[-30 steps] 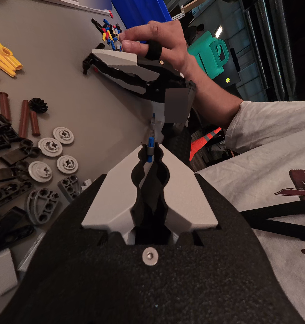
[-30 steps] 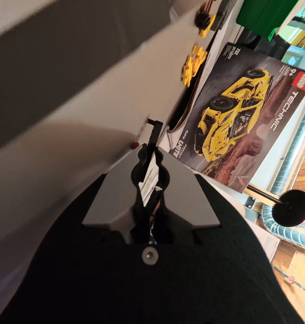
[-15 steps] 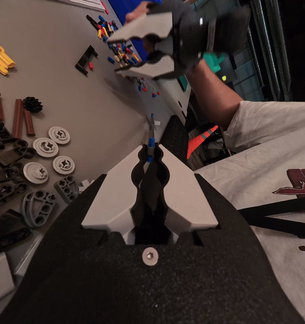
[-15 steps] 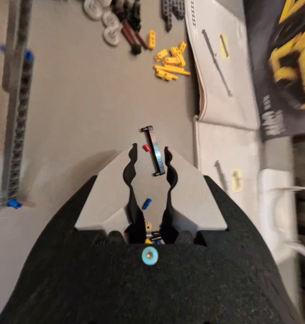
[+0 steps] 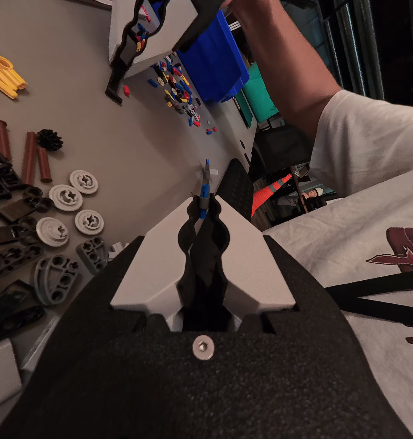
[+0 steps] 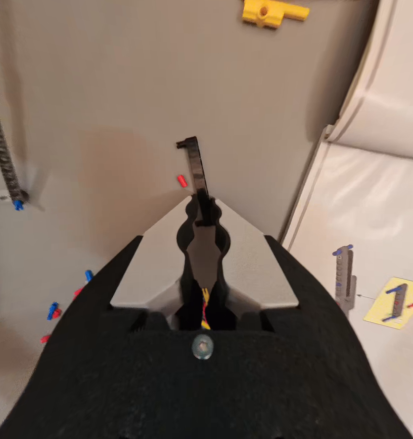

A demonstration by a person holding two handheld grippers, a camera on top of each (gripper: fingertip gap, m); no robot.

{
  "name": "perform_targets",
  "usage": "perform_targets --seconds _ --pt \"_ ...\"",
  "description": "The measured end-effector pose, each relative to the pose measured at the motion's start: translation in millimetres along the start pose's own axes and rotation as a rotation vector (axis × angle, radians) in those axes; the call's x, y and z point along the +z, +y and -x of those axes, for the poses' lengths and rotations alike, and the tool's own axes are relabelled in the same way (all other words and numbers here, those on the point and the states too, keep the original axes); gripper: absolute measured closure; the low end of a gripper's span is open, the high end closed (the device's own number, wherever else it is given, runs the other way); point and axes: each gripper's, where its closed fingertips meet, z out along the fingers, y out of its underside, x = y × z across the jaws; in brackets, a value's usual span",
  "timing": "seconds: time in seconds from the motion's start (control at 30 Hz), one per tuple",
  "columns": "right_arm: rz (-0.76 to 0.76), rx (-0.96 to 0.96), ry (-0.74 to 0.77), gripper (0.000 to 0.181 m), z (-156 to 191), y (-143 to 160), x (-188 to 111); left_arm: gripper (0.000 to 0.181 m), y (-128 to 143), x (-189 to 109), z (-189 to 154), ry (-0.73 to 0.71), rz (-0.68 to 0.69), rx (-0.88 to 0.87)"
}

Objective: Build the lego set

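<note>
My left gripper [image 5: 203,199] is shut on a long grey beam with blue pins [image 5: 204,190], seen end-on and held off the table. The same beam shows at the left edge of the right wrist view [image 6: 1,152]. My right gripper [image 6: 201,199] is down at the table and shut on the near end of a thin black beam [image 6: 196,166]. The beam's far end points away along the grey table [image 6: 105,95]. In the left wrist view the right gripper [image 5: 121,66] comes down from the top, with the black beam [image 5: 112,91] at its tips.
A red pin [image 6: 182,181] lies beside the black beam. An open instruction booklet [image 6: 367,213] lies to the right. A pile of small pins [image 5: 177,90] and a blue bin [image 5: 215,61] lie farther off. Grey hubs [image 5: 65,197], brown tubes [image 5: 29,156] and yellow parts [image 5: 1,71] lie at the left. One gripper's finger ends stand about 20 cm off the other's.
My right gripper let go of the black beam, lifted away open, then came back down and shut on the beam's end. My left gripper kept its hold on the grey beam.
</note>
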Motion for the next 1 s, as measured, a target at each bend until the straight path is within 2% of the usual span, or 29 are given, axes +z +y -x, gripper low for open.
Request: perform_targets --seconds 0.17,0.27,0.33,0.43,0.53,0.6,0.8,1.0 --pt "0.092 -0.143 0.150 0.174 -1.0 -1.5 0.8 0.176 -1.9 0.2 3.5 -0.015 -0.007 -0.019" --pt "0.127 -0.215 0.397 0.175 -14.2 -7.4 -5.8 0.175 -6.5 -1.2 8.1 -0.035 -0.035 -0.042" --pt "0.043 -0.199 0.532 0.175 -9.2 -31.7 -20.8 0.175 -10.2 -3.0 11.5 -0.048 -0.059 -0.060" --pt "-0.250 -0.062 0.582 0.175 34.5 -99.2 -36.3 0.175 -11.7 -4.2 12.3 -0.051 -0.071 -0.063" --pt "-0.237 0.019 0.729 0.174 56.1 -117.8 -30.9 0.175 -11.5 -4.4 11.6 -0.056 -0.076 -0.048" --pt "-0.227 0.068 0.731 0.174 69.1 -119.3 -18.9 0.175 -11.3 -4.4 11.2 -0.058 -0.076 -0.042" --pt "-0.234 0.152 0.787 0.174 77.8 -122.6 -14.2 0.175 -9.3 -3.5 9.4 -0.051 -0.066 -0.031" --pt "-0.178 0.090 0.837 0.174 83.1 -129.0 -14.5 0.175 -8.9 -3.9 10.8 -0.062 -0.065 -0.033"
